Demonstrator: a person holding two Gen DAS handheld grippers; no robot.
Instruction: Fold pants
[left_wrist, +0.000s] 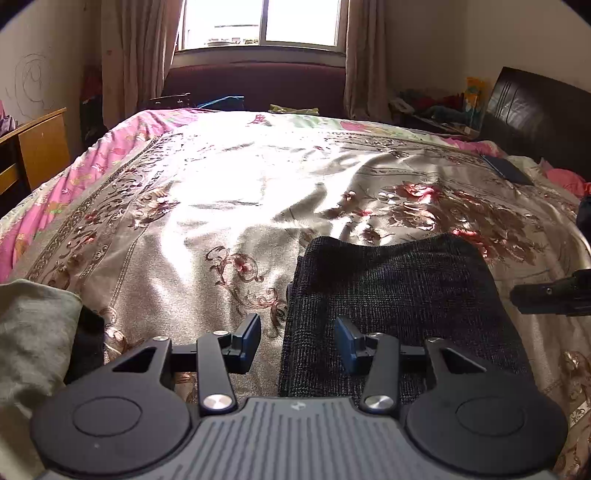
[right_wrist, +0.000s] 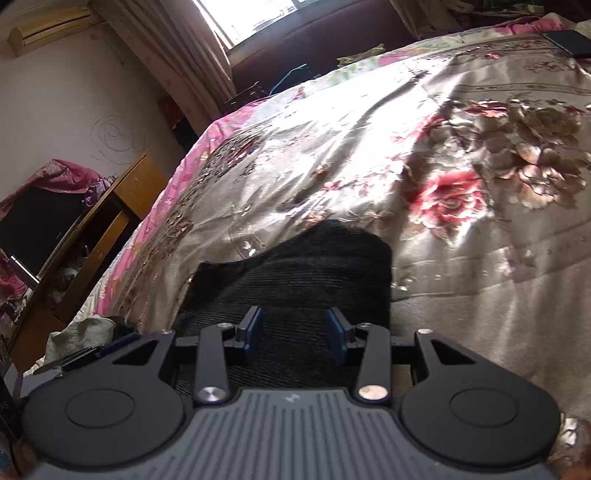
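the pants (left_wrist: 399, 295) lay soft, limp, light on the slick bed (left_wrist: 207, 206); best pinched at corners. left hand-held gripper (left_wrist: 297, 343) and right hand-held gripper (right_wrist: 292, 332) gaped, empty.

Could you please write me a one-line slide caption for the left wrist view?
Open left claw poised over the left edge of dark pants on a floral bedspread, window beyond.

1 pr dark pants (left_wrist: 399, 295), folded, near bed (left_wrist: 207, 206) front edge. 2 grippers: left (left_wrist: 297, 345), right (right_wrist: 293, 334). 1 dark flat item (left_wrist: 508, 170) by bed's far right corner.
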